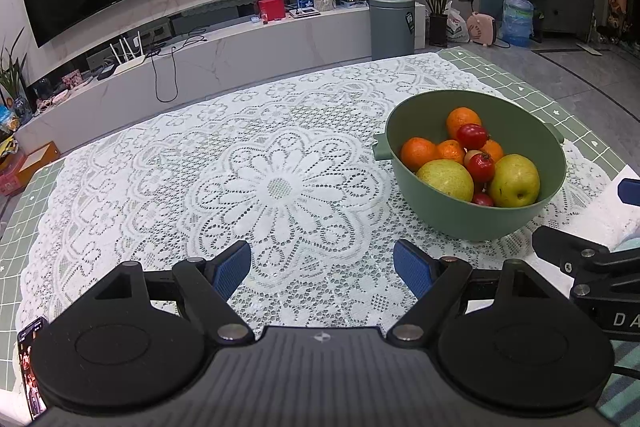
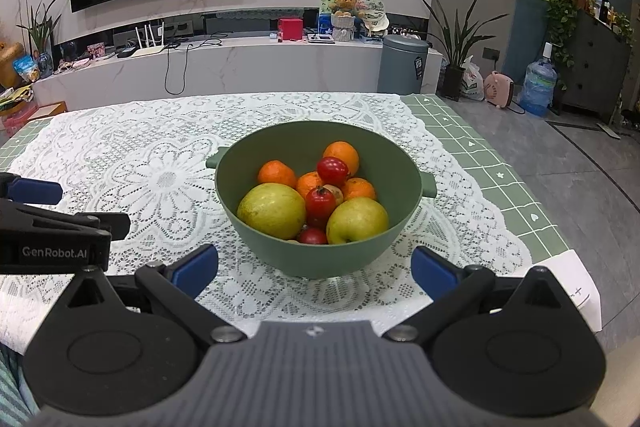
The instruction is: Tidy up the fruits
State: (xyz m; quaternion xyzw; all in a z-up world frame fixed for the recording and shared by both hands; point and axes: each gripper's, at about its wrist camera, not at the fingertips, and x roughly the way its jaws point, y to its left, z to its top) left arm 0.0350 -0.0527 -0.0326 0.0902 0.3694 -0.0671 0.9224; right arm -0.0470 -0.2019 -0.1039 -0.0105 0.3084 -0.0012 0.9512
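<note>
Two grippers, left (image 1: pixel 322 265) & right (image 2: pixel 314 273), fingers wide, holding nothing, low at frame bottom. All fruit piled in round green plastic bowl (image 2: pixel 320 259), frame centre, on lace-covered desk (image 2: pixel 160 155), w/ none loose.

- Left black two-finger gripper with blue pads (image 1: pixel 322 269): jaws spread wide, nothing between them, held level and low
- Right black two-finger gripper with blue pads (image 2: pixel 315 271): jaws likewise wide apart, empty, just beside the left

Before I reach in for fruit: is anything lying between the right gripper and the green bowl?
Nothing but white lace tablecloth. In the right wrist view, the open right gripper faces the green bowl directly, with only bare lace between them.
</note>
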